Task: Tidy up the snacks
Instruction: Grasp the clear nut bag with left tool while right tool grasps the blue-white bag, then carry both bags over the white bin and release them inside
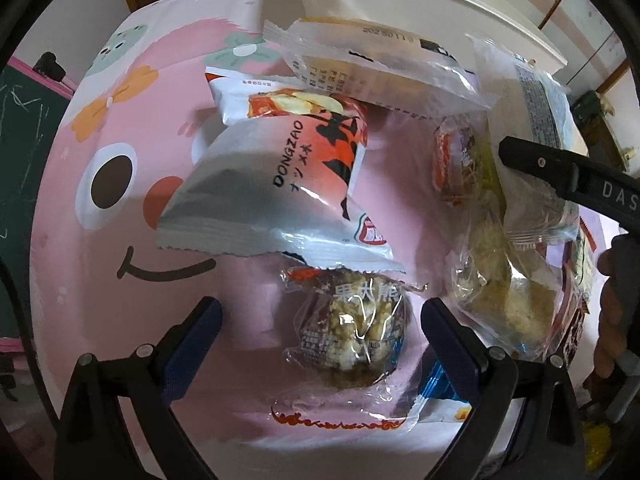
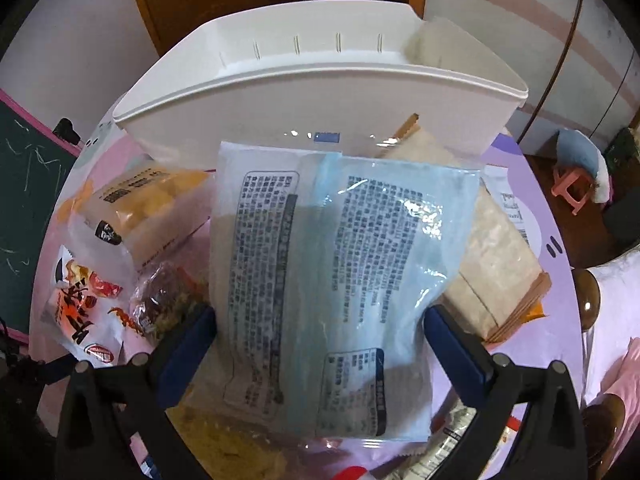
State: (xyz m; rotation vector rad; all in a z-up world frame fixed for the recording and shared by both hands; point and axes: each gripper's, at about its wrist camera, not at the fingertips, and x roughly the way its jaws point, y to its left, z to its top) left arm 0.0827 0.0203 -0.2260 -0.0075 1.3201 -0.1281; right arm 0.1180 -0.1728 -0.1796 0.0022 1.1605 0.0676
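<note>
Risk on left wrist view: left hand-held gripper jaws apart around the nut bar packet on the table; I'd expect its crinkly wrapper to slip, or the Dongzao pouch overlapping it to drag along

Right wrist view: right hand-held gripper flanks the pale blue packet, grip unclear to me, angled toward the white bin; it may snag the rim

Surface: pink, cartoon face, orange and green flowers
Bin: plain white
Large packet: pale blue, dark printed text
Jujube packet: silver and orange-red, black lettering
Nut-bar wrapper: clear, red zigzag edge
Claw pads: dark blue
</note>
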